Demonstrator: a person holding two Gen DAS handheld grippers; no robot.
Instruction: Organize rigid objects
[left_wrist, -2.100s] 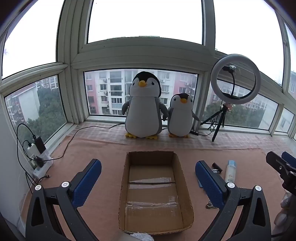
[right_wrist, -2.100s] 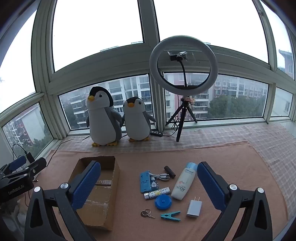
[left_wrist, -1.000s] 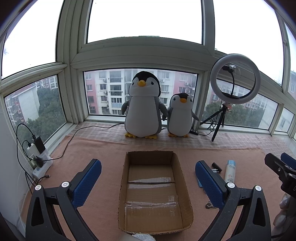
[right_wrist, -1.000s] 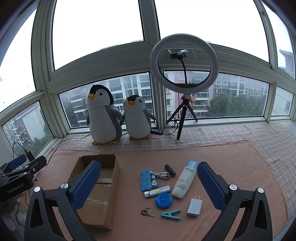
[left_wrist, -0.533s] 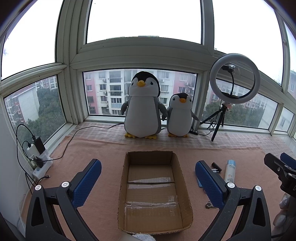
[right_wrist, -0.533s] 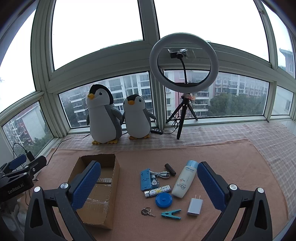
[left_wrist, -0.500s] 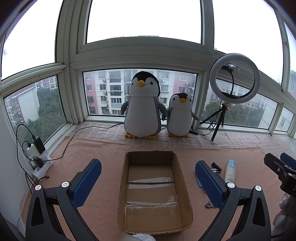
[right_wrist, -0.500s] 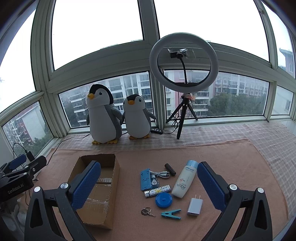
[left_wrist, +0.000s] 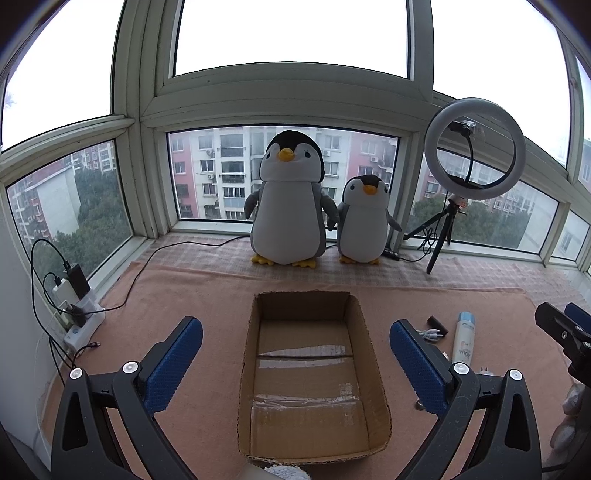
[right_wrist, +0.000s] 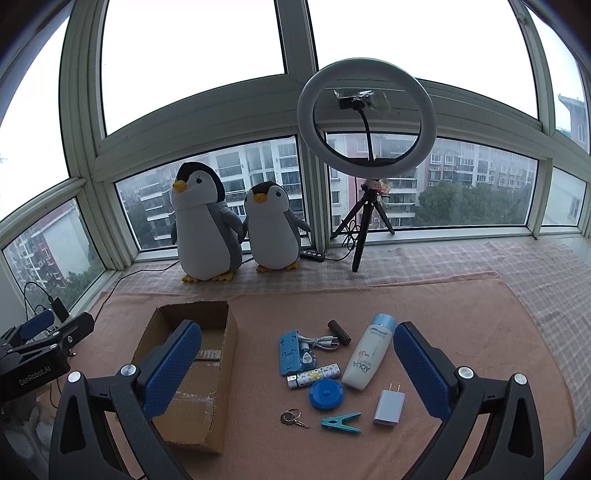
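The left gripper (left_wrist: 295, 350) hangs over the open cardboard box (left_wrist: 312, 380), jaws wide apart with nothing between them, and its right finger hides most of the small things beyond, so that only a dark cylinder, a bit of white cable and the sunscreen bottle (left_wrist: 464, 338) show past it in the left wrist view. The right gripper (right_wrist: 297, 354) has its jaws equally wide apart and bare, above the things laid on the pink mat (right_wrist: 461, 306): a blue phone stand (right_wrist: 289, 352), a coiled white cable (right_wrist: 319, 341), a black cylinder (right_wrist: 339, 327), a patterned tube (right_wrist: 314, 375), a round blue tape measure (right_wrist: 326, 394), a white charger plug (right_wrist: 389, 408), a teal clothes peg (right_wrist: 341, 422) and a key ring (right_wrist: 293, 418). A small white-and-blue item against the stand is too small to name. The box's near left corner sits behind the right gripper's left finger. At the left wrist view's bottom edge a pale knitted scrap is cut off, and a hand (left_wrist: 569, 421) is half out of frame at right. Against the frames from two seconds back, nothing on the mat has moved; both views have only drifted a touch.
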